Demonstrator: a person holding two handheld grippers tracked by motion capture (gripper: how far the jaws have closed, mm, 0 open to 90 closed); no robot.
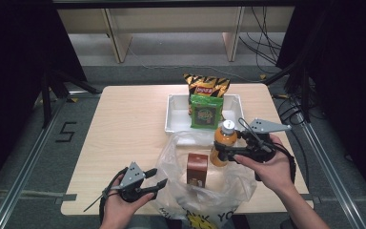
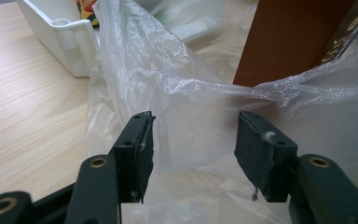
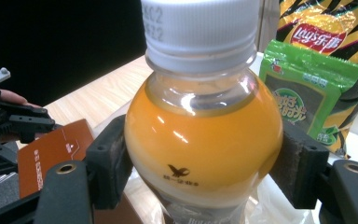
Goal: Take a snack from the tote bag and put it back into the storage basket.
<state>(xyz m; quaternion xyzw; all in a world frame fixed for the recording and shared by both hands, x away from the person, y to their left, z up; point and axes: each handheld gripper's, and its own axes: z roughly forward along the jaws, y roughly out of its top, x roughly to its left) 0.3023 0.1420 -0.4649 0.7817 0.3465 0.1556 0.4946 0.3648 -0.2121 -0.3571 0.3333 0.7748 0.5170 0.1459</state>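
One orange drink bottle [image 1: 224, 143], one brown carton [image 1: 197, 169], two snack bags [image 1: 206, 111], one white tray [image 1: 173, 114], one plastic bag [image 1: 178, 183].

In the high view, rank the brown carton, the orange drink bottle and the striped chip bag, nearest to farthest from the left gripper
From the left gripper in the high view:
1. Brown carton, just to its right, standing in the plastic bag.
2. Orange drink bottle, farther right, clamped in the right gripper.
3. Striped chip bag, far side of the table, at the back of the white tray.

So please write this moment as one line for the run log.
right tongs: shut on orange drink bottle | left tongs: open at plastic bag | brown carton: upright in bag
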